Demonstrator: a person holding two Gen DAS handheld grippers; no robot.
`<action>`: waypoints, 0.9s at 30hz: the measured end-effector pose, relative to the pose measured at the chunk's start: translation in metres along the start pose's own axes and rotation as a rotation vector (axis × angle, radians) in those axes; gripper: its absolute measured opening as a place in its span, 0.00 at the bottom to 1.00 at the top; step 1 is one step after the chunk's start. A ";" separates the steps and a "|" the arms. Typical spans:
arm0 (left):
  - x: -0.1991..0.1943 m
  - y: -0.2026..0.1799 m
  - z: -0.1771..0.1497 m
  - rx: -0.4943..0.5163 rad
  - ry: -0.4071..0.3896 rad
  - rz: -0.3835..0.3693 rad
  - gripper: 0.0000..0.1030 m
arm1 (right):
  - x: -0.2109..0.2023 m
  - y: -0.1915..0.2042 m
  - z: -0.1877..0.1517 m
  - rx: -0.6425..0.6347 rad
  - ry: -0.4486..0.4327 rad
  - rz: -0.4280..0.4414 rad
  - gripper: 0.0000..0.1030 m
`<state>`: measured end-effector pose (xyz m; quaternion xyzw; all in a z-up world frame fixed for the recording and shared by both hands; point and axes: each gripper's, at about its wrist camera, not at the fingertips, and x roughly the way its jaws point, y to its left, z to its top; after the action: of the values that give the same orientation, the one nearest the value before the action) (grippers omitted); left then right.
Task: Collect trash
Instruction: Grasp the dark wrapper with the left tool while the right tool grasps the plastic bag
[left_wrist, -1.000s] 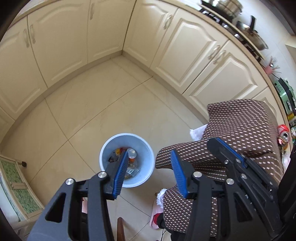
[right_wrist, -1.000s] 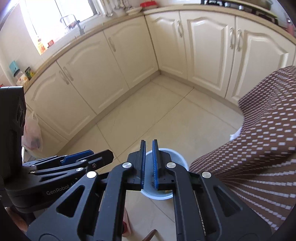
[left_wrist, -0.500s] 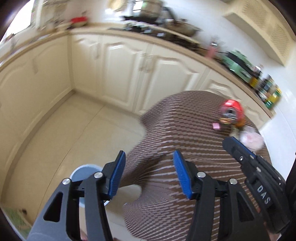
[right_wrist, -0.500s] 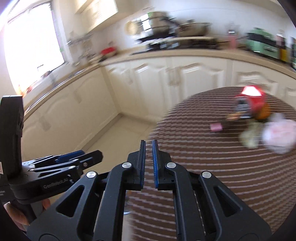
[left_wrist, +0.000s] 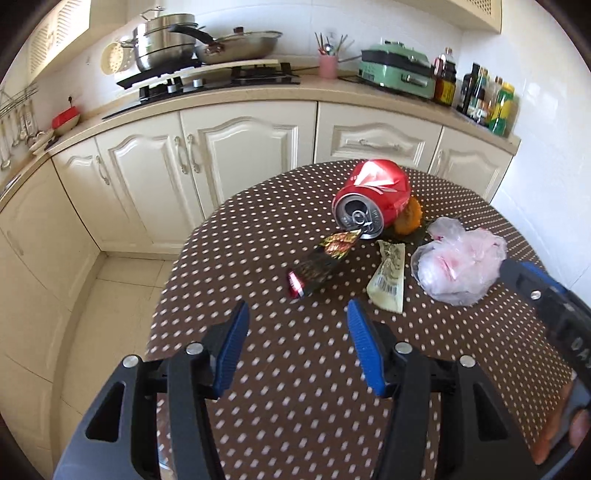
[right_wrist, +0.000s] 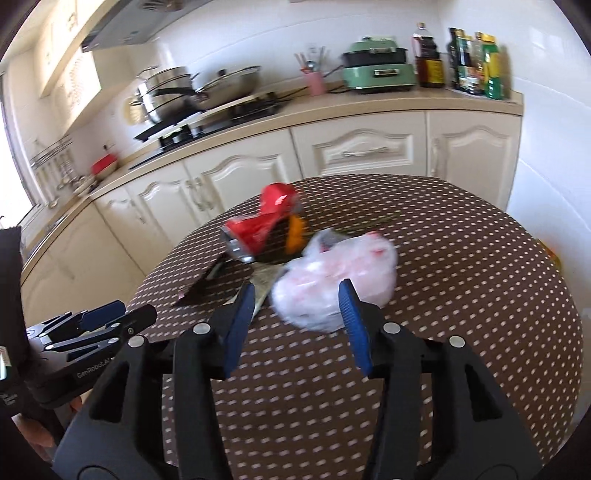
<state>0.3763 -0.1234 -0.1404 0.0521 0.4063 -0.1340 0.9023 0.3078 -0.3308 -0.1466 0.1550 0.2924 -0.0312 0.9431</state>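
Trash lies on a round table with a brown dotted cloth (left_wrist: 295, 369). A crushed red can (left_wrist: 373, 195) lies on its side, with an orange peel (left_wrist: 408, 218) beside it. In front are a dark snack wrapper (left_wrist: 317, 264), a pale green wrapper (left_wrist: 388, 280) and a crumpled pink-white plastic bag (left_wrist: 458, 266). My left gripper (left_wrist: 295, 332) is open and empty, above the cloth just short of the wrappers. My right gripper (right_wrist: 297, 310) is open, its fingers on either side of the near end of the plastic bag (right_wrist: 332, 280).
Cream cabinets (left_wrist: 236, 155) run behind the table under a counter with a stove, pots (left_wrist: 166, 44), a green appliance (left_wrist: 399, 70) and bottles (left_wrist: 487, 99). Tiled floor (left_wrist: 110, 295) lies left of the table.
Both grippers swung up from the blue bin on the floor to the tabletop. The right gripper, shut before, has opened. The left stayed open.
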 end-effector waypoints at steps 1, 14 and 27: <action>0.007 -0.004 0.002 0.002 0.010 -0.009 0.53 | 0.003 -0.002 0.001 0.004 0.002 -0.007 0.50; 0.060 -0.016 0.021 0.014 0.037 0.001 0.41 | 0.050 -0.048 0.004 0.180 0.073 -0.025 0.71; 0.038 -0.003 0.010 -0.031 0.002 -0.020 0.20 | 0.056 -0.049 0.001 0.202 0.062 0.053 0.41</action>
<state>0.4071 -0.1359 -0.1624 0.0342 0.4096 -0.1368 0.9013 0.3479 -0.3762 -0.1907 0.2578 0.3126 -0.0307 0.9137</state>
